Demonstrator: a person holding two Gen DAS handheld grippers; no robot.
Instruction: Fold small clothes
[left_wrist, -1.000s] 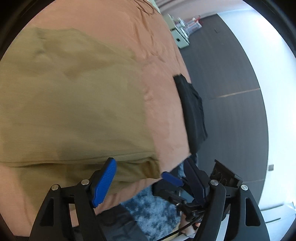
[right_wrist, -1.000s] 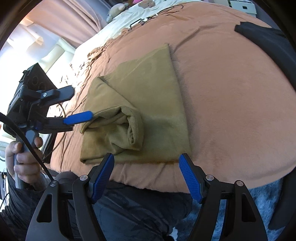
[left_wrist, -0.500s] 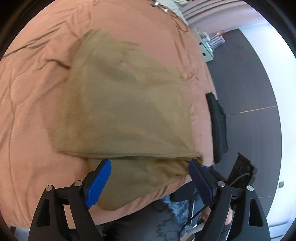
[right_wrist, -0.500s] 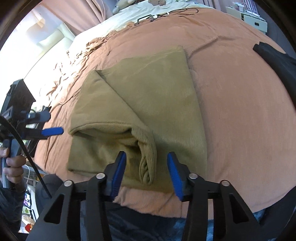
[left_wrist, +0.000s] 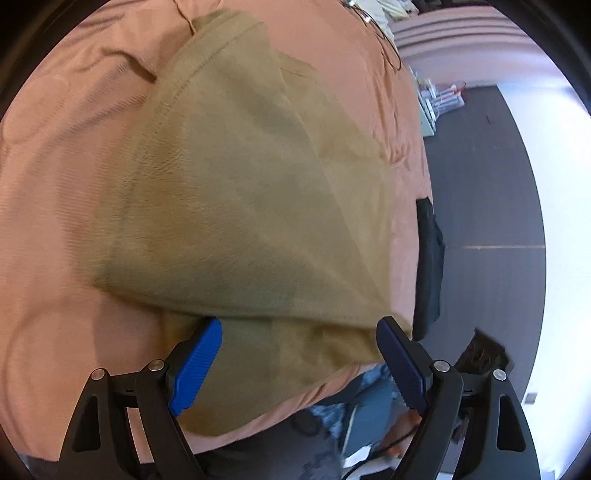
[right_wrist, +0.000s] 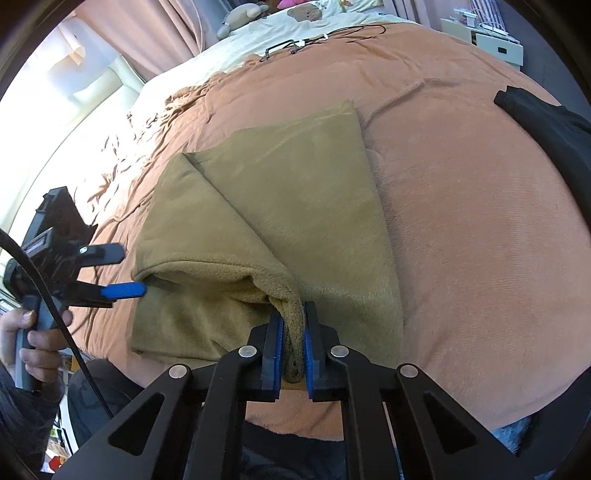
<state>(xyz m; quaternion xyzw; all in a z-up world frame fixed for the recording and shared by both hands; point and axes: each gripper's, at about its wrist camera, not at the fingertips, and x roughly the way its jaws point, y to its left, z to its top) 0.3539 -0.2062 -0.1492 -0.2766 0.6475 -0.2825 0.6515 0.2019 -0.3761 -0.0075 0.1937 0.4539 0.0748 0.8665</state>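
Right wrist view: left gripper (right_wrist: 129, 271) is wide open at the olive fleece garment (right_wrist: 295, 229)'s left fold on the bed (right_wrist: 480, 240). Right gripper (right_wrist: 293, 341) jaws pinch its rolled front hem. Soft, limp and light, it is best held at hems.

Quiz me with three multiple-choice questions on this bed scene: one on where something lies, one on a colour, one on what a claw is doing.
1. Where does the black garment lie from the olive garment, in the right wrist view?
A. On top of it
B. Apart, to the right
C. Under it

2. What colour is the bedspread?
A. Salmon pink
B. Green
C. White

3. What is the right claw doing?
A. Open above the bed
B. Pinching a fold of the olive garment
C. Holding the black garment

Answers:
1 B, bare bedspread separates them.
2 A, seen all around the clothes.
3 B, its blue pads squeeze the fabric.
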